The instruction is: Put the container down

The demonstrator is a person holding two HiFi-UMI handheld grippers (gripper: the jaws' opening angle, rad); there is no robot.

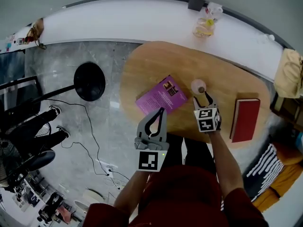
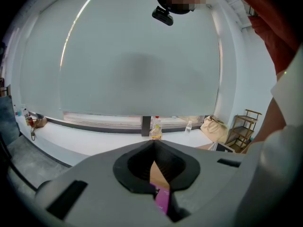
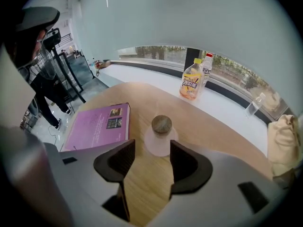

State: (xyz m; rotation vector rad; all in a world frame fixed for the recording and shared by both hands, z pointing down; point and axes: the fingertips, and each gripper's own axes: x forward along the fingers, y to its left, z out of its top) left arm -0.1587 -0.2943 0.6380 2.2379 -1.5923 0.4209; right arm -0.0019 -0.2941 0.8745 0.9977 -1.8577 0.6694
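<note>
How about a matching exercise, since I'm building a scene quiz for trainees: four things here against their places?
Things:
1. purple book
2. red book
3. container
4. bottle

Places:
A. on the white ledge beyond the table
B. upright on the table, just past the open jaws of the right gripper
C. flat at the table's right end
D. flat on the table, by the tip of the left gripper

Pairs: 1-D, 2-C, 3-B, 4-A.
</note>
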